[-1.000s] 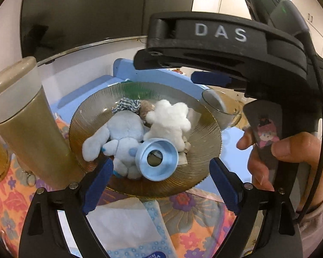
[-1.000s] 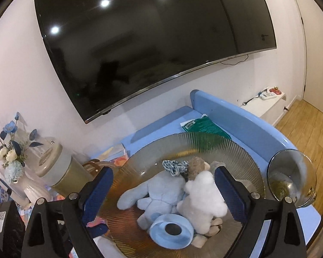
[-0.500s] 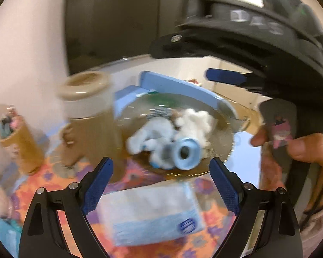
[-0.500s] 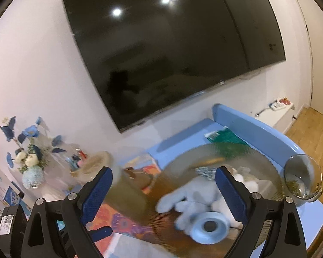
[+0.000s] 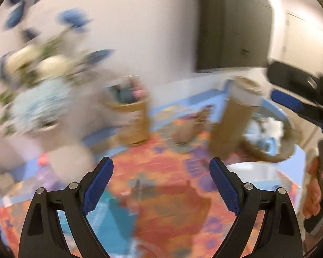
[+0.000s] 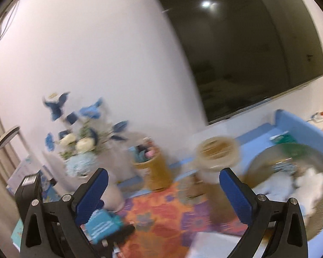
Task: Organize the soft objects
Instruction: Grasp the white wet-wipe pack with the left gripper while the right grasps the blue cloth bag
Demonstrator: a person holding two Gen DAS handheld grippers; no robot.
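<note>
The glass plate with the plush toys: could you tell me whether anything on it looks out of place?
One thing stands out: a hard-looking blue ring lies among the plush toys on the glass plate. Blur hides finer detail.

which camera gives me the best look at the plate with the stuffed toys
The right wrist view: the plate fills its right edge with the stuffed toys visible. The left wrist view shows the plate only blurred, partly behind a tan canister.

We see heavy motion blur across both fisheye views, worst at 9 o'clock on the left wrist. Even, bright indoor light; ceiling-lamp glare on the large black wall-mounted screen [image 6: 258,49] at 1 o'clock. Edges bend and darken.
</note>
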